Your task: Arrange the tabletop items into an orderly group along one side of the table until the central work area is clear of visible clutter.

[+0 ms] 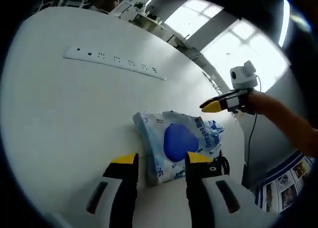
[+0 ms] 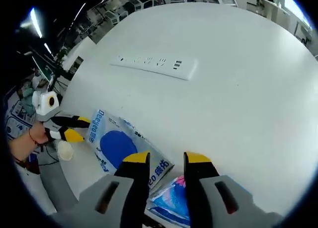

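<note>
I was working over a broad white desk (image 1: 59, 114) in a bright office, with windows on the far right and other workstations behind. The task's thing closest to me was a white and blue packet (image 1: 176, 143) lying flat near the desk's near edge. My left gripper (image 1: 161, 161) hung just over its near end, jaws narrowly parted and holding nothing. In the right gripper view, my right gripper (image 2: 166, 161) stood above that packet (image 2: 119, 148) and a second blue and pink packet (image 2: 174, 198) beside it, jaws likewise slightly apart and empty. Farther off, a white power strip (image 1: 114, 61) lay alone toward the desk's middle. I judged the step to be grouping the packets at this edge; next I would need to close on one.
</note>
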`<control>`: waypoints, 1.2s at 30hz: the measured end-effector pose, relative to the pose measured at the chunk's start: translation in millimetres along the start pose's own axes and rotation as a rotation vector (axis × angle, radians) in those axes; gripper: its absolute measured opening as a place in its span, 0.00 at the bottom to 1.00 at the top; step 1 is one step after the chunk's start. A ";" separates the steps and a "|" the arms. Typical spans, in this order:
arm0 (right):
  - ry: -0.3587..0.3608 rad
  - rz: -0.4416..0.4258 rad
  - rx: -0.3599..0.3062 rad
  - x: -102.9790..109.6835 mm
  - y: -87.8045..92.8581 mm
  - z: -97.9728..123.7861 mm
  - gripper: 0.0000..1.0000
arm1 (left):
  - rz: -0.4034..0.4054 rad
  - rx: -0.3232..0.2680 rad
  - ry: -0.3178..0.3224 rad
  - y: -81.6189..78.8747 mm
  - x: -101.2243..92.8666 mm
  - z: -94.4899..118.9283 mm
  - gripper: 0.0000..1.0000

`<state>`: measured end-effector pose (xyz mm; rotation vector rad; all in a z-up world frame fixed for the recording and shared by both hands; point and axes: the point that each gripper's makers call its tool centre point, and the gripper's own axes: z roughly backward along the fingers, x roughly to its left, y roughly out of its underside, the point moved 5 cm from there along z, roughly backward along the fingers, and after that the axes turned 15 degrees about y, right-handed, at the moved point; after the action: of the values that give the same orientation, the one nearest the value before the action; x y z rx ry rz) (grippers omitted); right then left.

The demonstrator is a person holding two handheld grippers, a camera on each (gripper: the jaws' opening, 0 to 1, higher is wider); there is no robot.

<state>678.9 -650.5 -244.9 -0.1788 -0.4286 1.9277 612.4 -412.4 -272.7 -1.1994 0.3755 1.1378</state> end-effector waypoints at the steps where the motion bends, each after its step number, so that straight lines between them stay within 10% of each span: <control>1: 0.000 -0.002 -0.006 0.6 -0.3 1.6 0.27 | -0.006 0.000 -0.001 -1.1 -0.8 1.1 0.38; 36: -0.125 -0.022 -0.305 86.7 -0.9 76.6 0.47 | -0.204 0.030 0.095 -22.1 -42.5 70.1 0.75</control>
<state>621.4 -586.7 -167.4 -0.2512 -0.8057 1.8503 590.3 -370.8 -202.1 -1.2385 0.3329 0.8993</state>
